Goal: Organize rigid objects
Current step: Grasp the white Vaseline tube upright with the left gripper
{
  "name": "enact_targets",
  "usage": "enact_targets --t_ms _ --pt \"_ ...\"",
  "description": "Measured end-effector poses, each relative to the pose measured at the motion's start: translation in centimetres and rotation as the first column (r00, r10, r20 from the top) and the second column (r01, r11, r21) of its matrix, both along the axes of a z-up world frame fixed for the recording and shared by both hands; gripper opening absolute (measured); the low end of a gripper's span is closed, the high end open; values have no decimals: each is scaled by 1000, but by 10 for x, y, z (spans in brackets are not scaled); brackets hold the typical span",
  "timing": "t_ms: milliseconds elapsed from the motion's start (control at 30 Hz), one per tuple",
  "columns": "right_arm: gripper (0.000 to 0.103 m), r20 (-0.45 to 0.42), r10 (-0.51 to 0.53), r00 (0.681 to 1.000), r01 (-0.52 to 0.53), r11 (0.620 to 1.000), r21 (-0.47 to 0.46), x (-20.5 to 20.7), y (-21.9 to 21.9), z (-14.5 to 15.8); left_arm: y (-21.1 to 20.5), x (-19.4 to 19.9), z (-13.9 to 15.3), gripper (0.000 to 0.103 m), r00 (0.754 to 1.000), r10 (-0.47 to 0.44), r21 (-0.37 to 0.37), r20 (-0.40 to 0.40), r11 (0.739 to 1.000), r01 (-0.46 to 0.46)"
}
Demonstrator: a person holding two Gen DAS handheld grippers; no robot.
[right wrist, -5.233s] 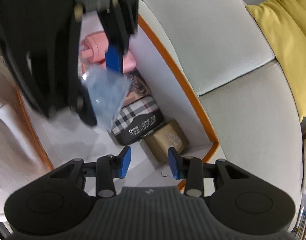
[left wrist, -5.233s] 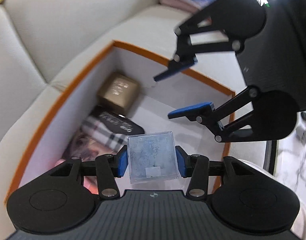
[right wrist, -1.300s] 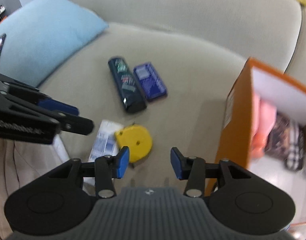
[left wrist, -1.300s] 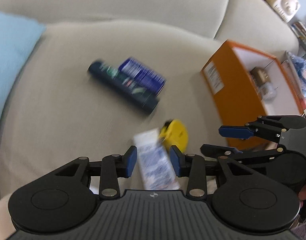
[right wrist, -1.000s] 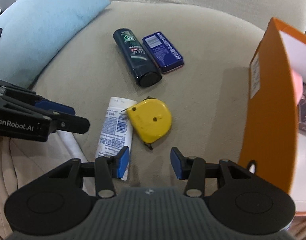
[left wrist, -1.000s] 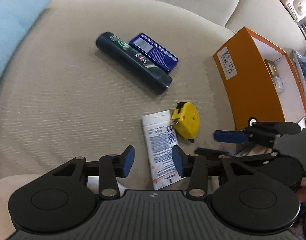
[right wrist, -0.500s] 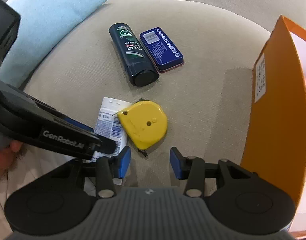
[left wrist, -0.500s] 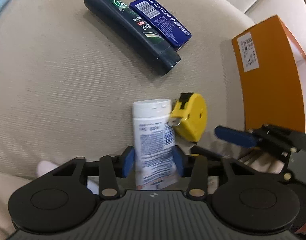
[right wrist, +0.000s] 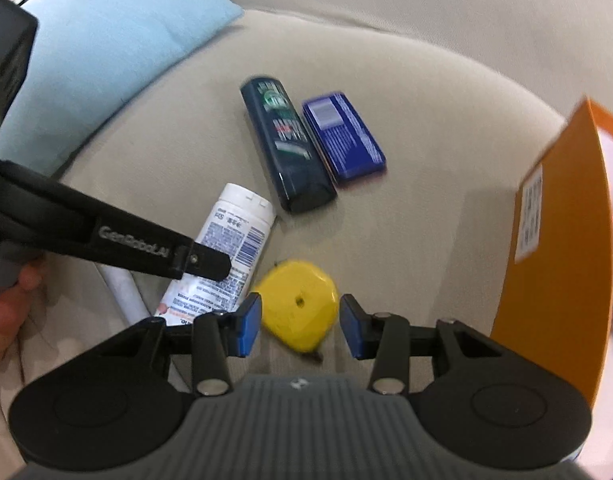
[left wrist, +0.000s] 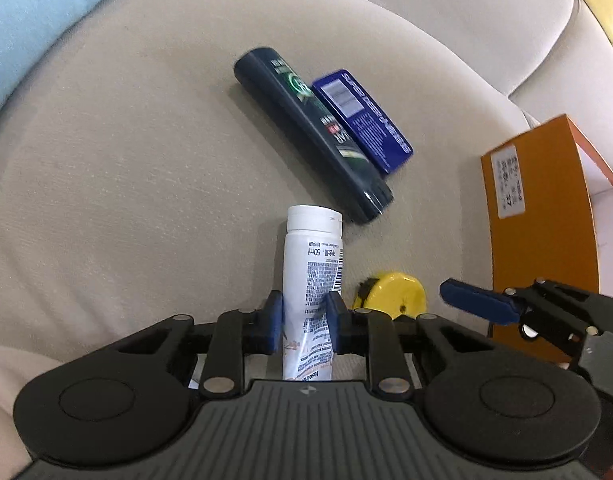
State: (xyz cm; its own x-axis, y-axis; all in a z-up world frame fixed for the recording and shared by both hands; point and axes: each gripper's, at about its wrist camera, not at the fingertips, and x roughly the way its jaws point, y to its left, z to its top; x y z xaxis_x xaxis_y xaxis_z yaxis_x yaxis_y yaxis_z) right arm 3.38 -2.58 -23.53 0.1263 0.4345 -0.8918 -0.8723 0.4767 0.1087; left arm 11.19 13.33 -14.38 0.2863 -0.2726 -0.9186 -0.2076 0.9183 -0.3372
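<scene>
My left gripper (left wrist: 304,322) is shut on a white tube (left wrist: 313,280) with printed text, cap pointing away; the tube also shows in the right wrist view (right wrist: 232,244). My right gripper (right wrist: 300,330) is open, its blue pads on either side of a yellow tape measure (right wrist: 300,310) lying on the sofa seat; the tape measure also shows in the left wrist view (left wrist: 392,294). A dark green bottle (right wrist: 286,144) and a blue tin (right wrist: 342,140) lie side by side further away. The orange box (right wrist: 554,272) stands to the right.
A light blue cushion (right wrist: 94,68) lies at the left of the beige sofa seat (left wrist: 126,200). The sofa backrest (left wrist: 386,0) rises behind. A white roll (right wrist: 124,292) lies by the seat's near left edge.
My left gripper has closed on the white tube and tilted it up from the seat. My right gripper has come down around the yellow tape measure, still open.
</scene>
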Motion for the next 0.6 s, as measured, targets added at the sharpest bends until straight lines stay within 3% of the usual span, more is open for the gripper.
enact_targets --t_ms 133,233,600 --pt "44 28 17 999 -17 1000 -8 3 11 3 3 -3 0 25 1000 12 -6 5 1000 -12" --pt "35 24 32 999 -32 999 -10 5 17 3 10 -2 5 25 998 47 21 35 999 -47" --pt "34 115 146 983 -146 989 -12 16 56 10 44 36 6 25 976 195 48 92 979 -200"
